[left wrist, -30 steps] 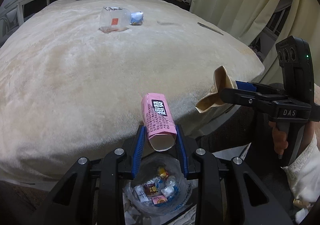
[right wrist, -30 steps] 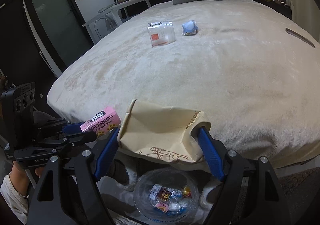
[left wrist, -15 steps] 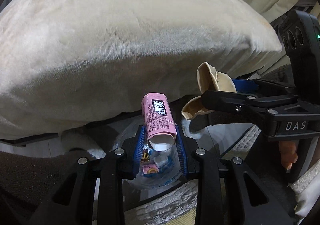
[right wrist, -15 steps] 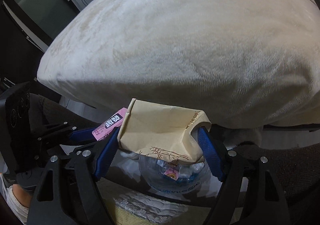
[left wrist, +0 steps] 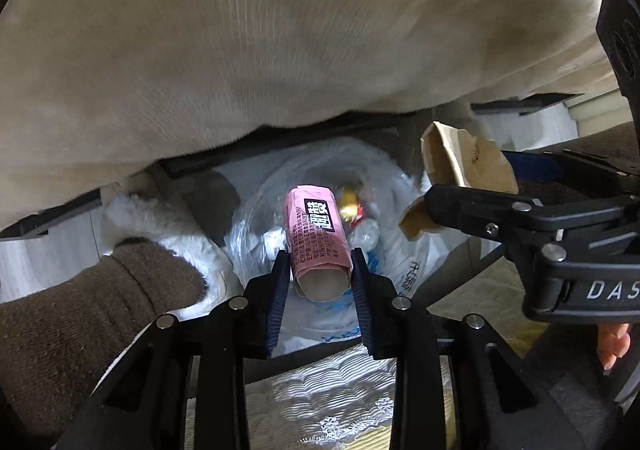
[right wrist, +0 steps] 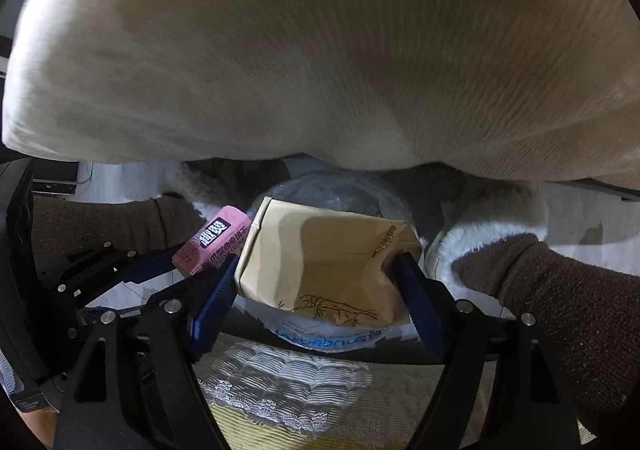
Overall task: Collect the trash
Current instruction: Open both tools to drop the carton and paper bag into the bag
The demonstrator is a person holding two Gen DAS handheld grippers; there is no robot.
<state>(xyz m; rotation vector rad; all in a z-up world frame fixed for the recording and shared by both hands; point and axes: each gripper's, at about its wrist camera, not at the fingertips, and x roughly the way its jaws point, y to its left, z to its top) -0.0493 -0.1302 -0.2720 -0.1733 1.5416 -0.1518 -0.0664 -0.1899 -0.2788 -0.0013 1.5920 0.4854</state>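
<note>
My left gripper (left wrist: 319, 262) is shut on a pink carton (left wrist: 316, 238) and holds it over a clear plastic trash bag (left wrist: 404, 262) that has several wrappers in it. My right gripper (right wrist: 320, 270) is shut on a crumpled brown paper bag (right wrist: 328, 262) and holds it above the same trash bag (right wrist: 332, 338). In the left wrist view the right gripper (left wrist: 432, 205) with the brown bag (left wrist: 464, 165) sits just right of the trash bag. In the right wrist view the pink carton (right wrist: 212, 242) is at the left.
The beige blanket (left wrist: 280, 29) of the bed overhangs above the bag. A person's feet in brown fur-lined slippers (left wrist: 120, 290) (right wrist: 540, 282) stand on either side of the bag. A patterned mat (right wrist: 288, 382) lies on the floor in front.
Both grippers have tilted down and moved lower, from over the bed top to below its edge. The pink carton and brown bag now hang right above the trash bag's mouth.
</note>
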